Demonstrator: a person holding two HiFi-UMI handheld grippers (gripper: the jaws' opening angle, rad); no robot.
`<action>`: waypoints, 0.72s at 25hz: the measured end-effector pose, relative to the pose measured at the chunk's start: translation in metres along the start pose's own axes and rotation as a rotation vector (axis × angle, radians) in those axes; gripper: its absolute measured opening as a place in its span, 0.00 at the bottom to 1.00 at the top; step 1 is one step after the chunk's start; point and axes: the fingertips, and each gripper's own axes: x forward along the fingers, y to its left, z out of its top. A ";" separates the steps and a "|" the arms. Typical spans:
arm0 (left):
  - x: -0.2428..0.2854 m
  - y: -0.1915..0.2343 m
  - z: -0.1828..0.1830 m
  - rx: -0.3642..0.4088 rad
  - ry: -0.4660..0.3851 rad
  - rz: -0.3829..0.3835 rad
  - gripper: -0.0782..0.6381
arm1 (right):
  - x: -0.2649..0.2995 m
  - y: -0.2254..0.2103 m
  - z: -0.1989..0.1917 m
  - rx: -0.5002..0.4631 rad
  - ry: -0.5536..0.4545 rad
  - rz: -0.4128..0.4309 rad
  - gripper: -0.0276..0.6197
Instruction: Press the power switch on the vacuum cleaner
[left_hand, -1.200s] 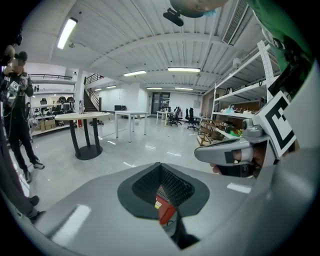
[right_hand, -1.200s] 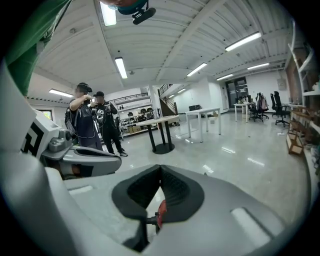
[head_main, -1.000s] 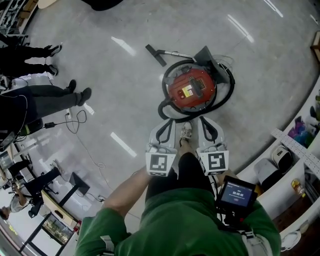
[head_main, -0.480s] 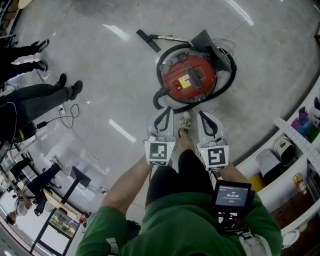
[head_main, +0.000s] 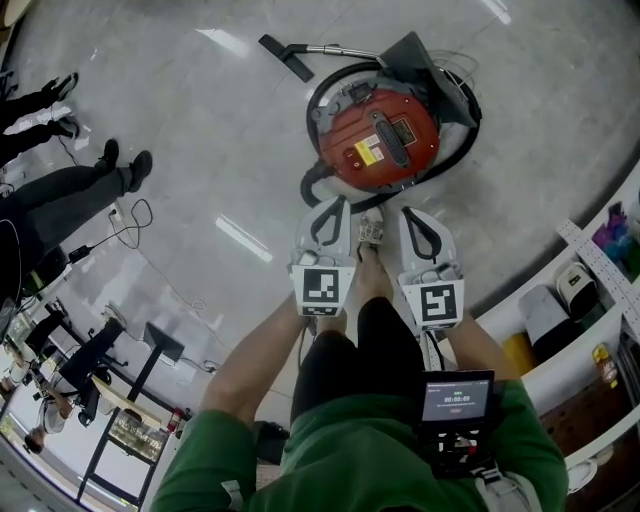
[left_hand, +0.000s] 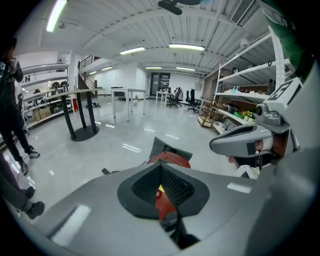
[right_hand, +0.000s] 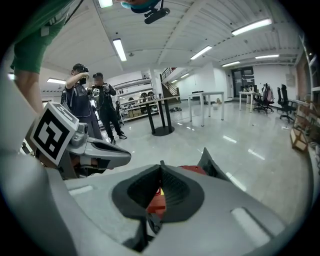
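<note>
The red round vacuum cleaner stands on the grey floor, ringed by its black hose, with a yellow label and a black handle on top. Its floor nozzle lies to the far left of it. I cannot pick out the power switch. My left gripper and right gripper are held side by side just short of the vacuum's near edge, both shut and holding nothing. In the left gripper view the vacuum shows past the shut left gripper. In the right gripper view the vacuum lies beyond the shut right gripper.
My shoe points at the vacuum between the grippers. People stand at the left beside a cable on the floor. Shelving with goods curves along the right. Black table stands are at the lower left.
The vacuum now lies closer to both grippers and larger in view. The grippers stay shut and side by side.
</note>
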 end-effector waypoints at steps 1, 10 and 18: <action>0.005 0.001 -0.005 0.001 0.007 -0.002 0.12 | 0.003 -0.001 -0.004 -0.004 0.002 0.002 0.05; 0.051 0.013 -0.050 0.010 0.068 -0.011 0.12 | 0.027 -0.004 -0.044 0.005 0.043 0.015 0.05; 0.083 0.019 -0.077 0.022 0.104 -0.020 0.12 | 0.038 -0.015 -0.064 0.003 0.058 0.015 0.05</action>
